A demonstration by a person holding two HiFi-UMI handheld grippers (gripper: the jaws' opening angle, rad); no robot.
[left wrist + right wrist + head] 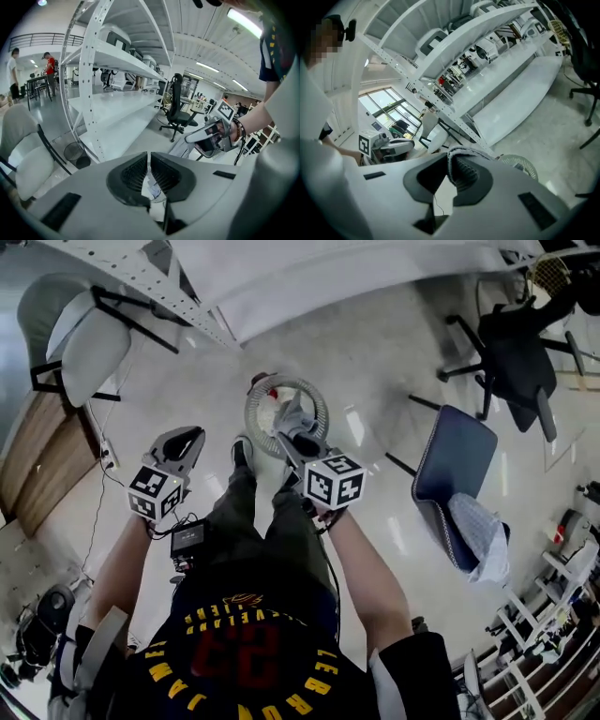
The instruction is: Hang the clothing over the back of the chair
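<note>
A grey knit piece of clothing (pixel 459 153) is pinched at its edge between the pads of my right gripper (pixel 451 174), which is shut on it. In the left gripper view the clothing (pixel 181 146) hangs below the right gripper (pixel 212 137). From the head view the right gripper (pixel 289 420) is raised in front of my body and the left gripper (pixel 190 439) is beside it, lower. The left gripper (pixel 149 174) has its jaws together, and a pale scrap shows low in the slit. A chair with a dark blue back (pixel 456 470) stands on the right, well away from both grippers.
A light cloth (pixel 480 532) lies on the blue chair's seat. A round floor fan (pixel 264 416) lies on the floor ahead of my feet. There is a black office chair (pixel 516 352) at the far right, a white chair (pixel 86 341) at the far left and white shelving (pixel 112 56) ahead.
</note>
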